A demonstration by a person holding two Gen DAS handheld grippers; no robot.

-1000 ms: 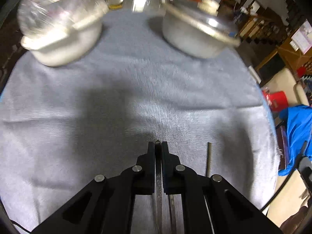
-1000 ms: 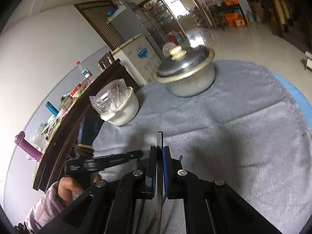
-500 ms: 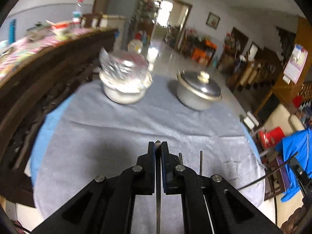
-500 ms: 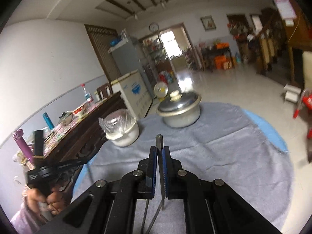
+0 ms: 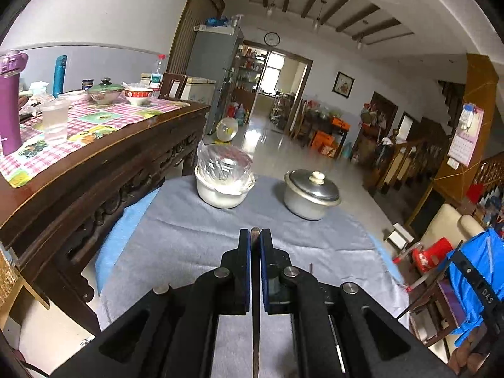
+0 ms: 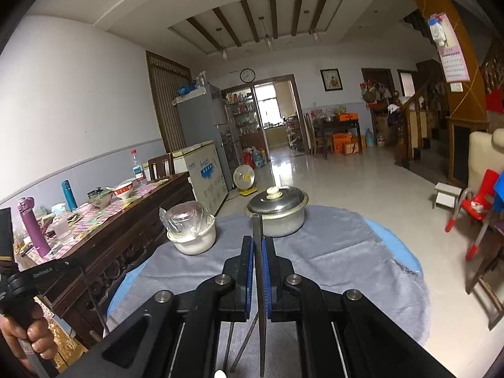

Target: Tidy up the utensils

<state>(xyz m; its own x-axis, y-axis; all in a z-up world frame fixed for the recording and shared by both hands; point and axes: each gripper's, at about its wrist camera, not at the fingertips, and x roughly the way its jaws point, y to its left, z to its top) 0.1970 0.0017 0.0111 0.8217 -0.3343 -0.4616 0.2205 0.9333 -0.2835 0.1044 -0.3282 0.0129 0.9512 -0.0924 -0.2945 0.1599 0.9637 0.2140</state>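
My left gripper [image 5: 255, 236] is shut on a thin flat metal utensil [image 5: 255, 315] that runs back between the pads. My right gripper [image 6: 257, 242] is shut on another flat metal utensil [image 6: 257, 230] whose end sticks up past the fingertips. Both are held high above the round table with its grey cloth [image 5: 189, 239]. More thin metal utensils lie on the cloth below the right gripper [image 6: 244, 343] and beside the left one [image 5: 311, 267]. What kind of utensils they are is hidden.
A white pot covered with plastic wrap [image 5: 222, 182] and a lidded metal pot [image 5: 310, 193] stand at the cloth's far side. A dark wooden sideboard [image 5: 104, 176] with bottles and bowls runs along the left. A red chair [image 6: 478, 208] stands right.
Both grippers have risen and tilted up from close to the cloth, so the room shows. Each still holds its utensil.
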